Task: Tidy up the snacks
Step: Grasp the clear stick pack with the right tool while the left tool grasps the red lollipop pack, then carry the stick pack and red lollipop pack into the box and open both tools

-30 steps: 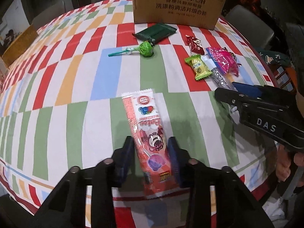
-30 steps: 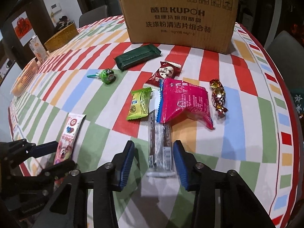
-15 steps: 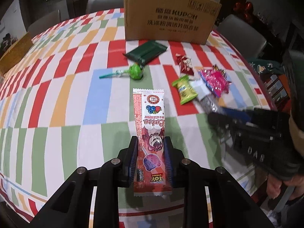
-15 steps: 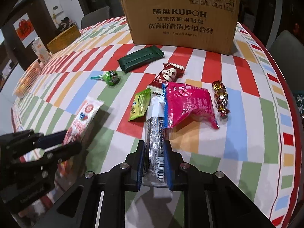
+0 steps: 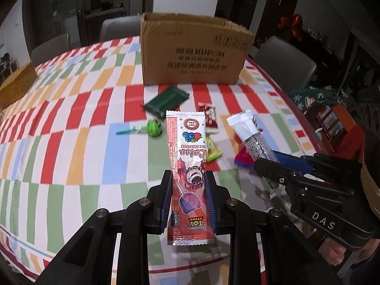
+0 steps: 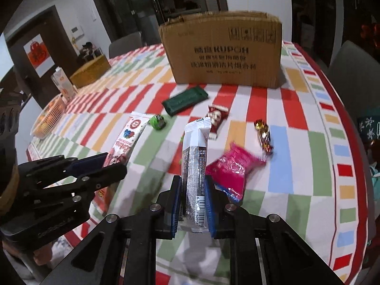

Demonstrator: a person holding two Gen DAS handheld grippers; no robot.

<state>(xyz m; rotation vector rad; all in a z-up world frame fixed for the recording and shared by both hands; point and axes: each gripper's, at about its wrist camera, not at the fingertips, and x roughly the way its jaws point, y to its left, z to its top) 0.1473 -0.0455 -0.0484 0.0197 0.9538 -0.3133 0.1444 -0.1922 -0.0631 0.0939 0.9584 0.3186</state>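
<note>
My left gripper [image 5: 188, 178] is shut on a long pink lollipop packet [image 5: 186, 156] and holds it lifted above the table. My right gripper [image 6: 192, 182] is shut on a silver-and-white snack bar [image 6: 195, 156], also lifted; this bar shows in the left wrist view [image 5: 249, 135] too. An open cardboard box [image 6: 225, 52] stands at the far side of the table. On the cloth lie a dark green packet [image 6: 185, 101], a green lollipop [image 5: 153, 128], a red-brown candy packet [image 6: 217, 116], a gold-wrapped candy [image 6: 262, 135], a pink bag [image 6: 234, 166] and a yellow-green packet [image 5: 212, 153].
The table has a striped multicoloured cloth [image 5: 71, 123]. A woven basket [image 6: 90, 71], a carton [image 6: 63, 84] and a white basket of fruit [image 6: 48, 118] stand at the far left. Grey chairs [image 5: 287, 61] ring the table.
Both grippers closed on their packets and lifted them off the table, tilting upward so the box now shows its open top. The pink bag shifted as the bar came out.
</note>
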